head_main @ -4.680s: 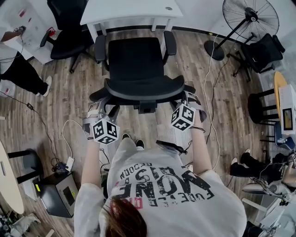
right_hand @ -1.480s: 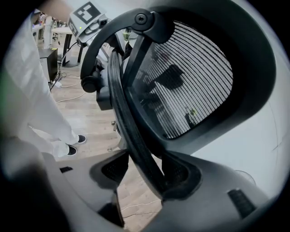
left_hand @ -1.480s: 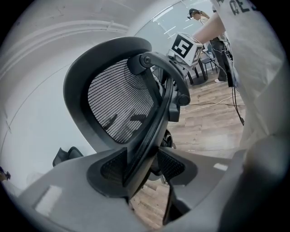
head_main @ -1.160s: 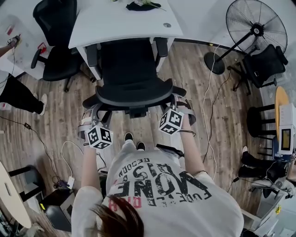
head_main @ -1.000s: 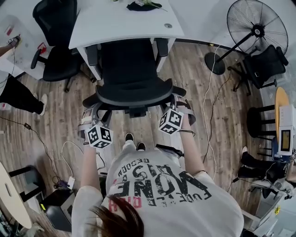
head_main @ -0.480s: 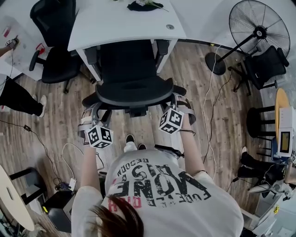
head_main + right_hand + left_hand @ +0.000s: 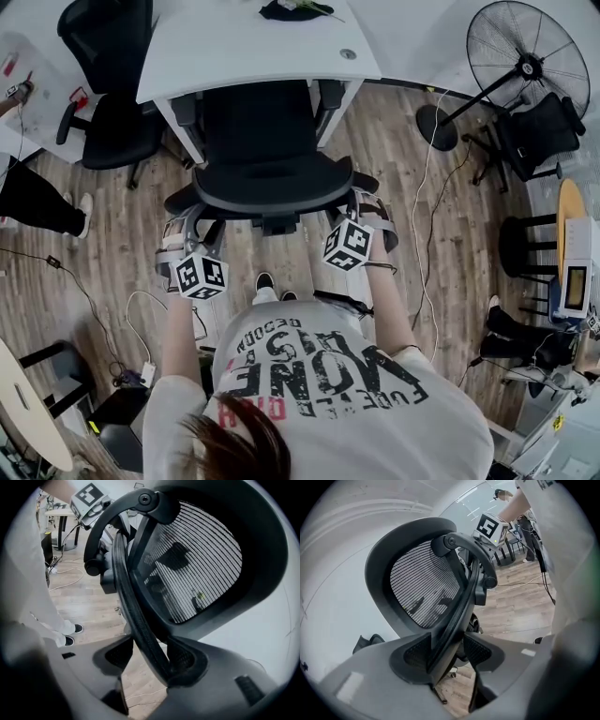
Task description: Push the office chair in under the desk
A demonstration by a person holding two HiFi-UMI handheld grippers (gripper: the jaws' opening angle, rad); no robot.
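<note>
The black mesh office chair (image 7: pixel 267 141) stands in front of me with its seat and armrests partly under the white desk (image 7: pixel 253 47). Its curved backrest (image 7: pixel 272 192) faces me. My left gripper (image 7: pixel 185 225) clamps the backrest's left rim, and my right gripper (image 7: pixel 364 208) clamps the right rim. In the left gripper view the black backrest rim (image 7: pixel 459 606) runs between the jaws of the left gripper (image 7: pixel 447 651). In the right gripper view the backrest rim (image 7: pixel 129 602) sits between the pads of the right gripper (image 7: pixel 147 656).
A second black chair (image 7: pixel 112 122) stands left of the desk, with a person (image 7: pixel 33 192) beyond it. A floor fan (image 7: pixel 525 56) and another black chair (image 7: pixel 534 131) are at the right. Cables (image 7: pixel 427 159) trail over the wooden floor. A dark object (image 7: pixel 286 11) lies on the desk.
The chair has rolled forward: 4.7 s ago it stood clear of the desk, now its seat is under the desktop. Over the last second it crept slightly further in, both grippers following.
</note>
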